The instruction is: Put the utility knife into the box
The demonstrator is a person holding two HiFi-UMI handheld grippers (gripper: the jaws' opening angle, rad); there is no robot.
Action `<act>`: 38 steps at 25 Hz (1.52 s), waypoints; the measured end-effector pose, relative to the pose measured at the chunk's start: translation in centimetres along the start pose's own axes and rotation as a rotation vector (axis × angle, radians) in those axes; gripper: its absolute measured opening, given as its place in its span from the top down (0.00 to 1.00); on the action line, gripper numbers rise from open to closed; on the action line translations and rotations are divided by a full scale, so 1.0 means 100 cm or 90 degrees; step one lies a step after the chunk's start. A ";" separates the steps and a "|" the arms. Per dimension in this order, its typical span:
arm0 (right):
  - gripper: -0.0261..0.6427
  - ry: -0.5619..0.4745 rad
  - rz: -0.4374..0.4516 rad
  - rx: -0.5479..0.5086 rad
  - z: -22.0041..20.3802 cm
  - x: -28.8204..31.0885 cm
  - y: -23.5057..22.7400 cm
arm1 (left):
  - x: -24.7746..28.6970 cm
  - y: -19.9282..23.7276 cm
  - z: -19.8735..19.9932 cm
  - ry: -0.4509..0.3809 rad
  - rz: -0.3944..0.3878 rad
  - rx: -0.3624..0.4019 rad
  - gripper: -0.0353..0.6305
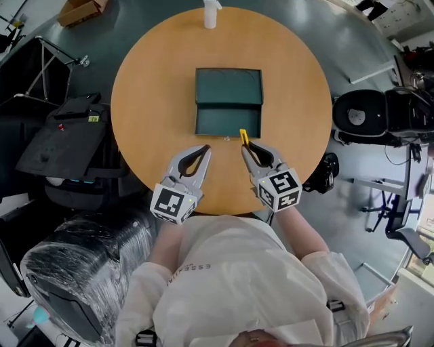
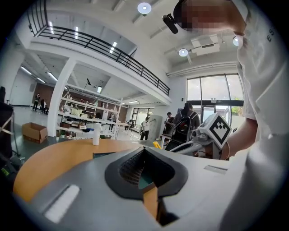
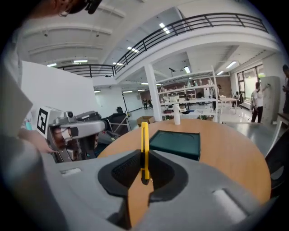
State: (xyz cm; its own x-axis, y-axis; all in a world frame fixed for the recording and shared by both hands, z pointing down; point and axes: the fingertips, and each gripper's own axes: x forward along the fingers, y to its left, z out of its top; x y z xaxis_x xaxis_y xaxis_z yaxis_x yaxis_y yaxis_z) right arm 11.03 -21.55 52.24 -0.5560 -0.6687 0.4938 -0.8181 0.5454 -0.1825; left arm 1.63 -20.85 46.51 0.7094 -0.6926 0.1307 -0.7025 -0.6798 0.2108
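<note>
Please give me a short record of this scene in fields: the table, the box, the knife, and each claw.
table: round, wooden
box: dark green, open, mid-table
utility knife: yellow, held in the right claw, near the box's front edge, not yet in the box
right claw: shut on the utility knife
left claw: shut, nothing in it, over the table's near edge
bottle: white, at the far edge

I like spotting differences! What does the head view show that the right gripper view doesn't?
Only the head view: the right gripper's own black-and-white marker cube and a plastic-wrapped black chair. Only the right gripper view: a railed balcony, ceiling lights and far shelves. Both: the round wooden table, the open dark green box, the white bottle, the left gripper, and the thin yellow utility knife pinched in the right gripper.
</note>
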 end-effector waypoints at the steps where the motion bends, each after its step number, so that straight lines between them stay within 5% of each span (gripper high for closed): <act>1: 0.90 0.019 -0.002 -0.010 -0.003 0.013 -0.003 | 0.005 0.006 -0.001 0.004 -0.001 0.000 0.92; 10: 0.90 0.183 0.018 -0.093 -0.033 0.120 -0.025 | 0.035 0.045 -0.010 0.022 -0.020 0.007 0.92; 18: 0.90 0.389 0.044 -0.094 -0.093 0.167 -0.050 | 0.035 0.061 -0.024 0.042 -0.007 -0.026 0.92; 24: 0.89 0.440 0.043 -0.107 -0.107 0.175 -0.054 | 0.022 0.079 -0.035 0.050 0.022 -0.039 0.92; 32: 0.81 0.406 0.057 -0.063 -0.088 0.170 -0.050 | 0.014 0.085 -0.036 0.048 0.037 -0.049 0.92; 38: 0.89 0.178 0.024 -0.055 0.001 0.119 -0.034 | 0.014 0.074 -0.002 0.018 0.044 -0.018 0.92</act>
State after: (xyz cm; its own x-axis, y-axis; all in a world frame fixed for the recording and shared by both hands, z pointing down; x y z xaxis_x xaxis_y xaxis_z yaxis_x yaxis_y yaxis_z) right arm 7.15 -31.36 58.68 -0.5136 -0.4889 0.7051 -0.7757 0.6159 -0.1380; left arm -2.59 -26.79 48.49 0.6613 -0.7298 0.1732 -0.7479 -0.6237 0.2272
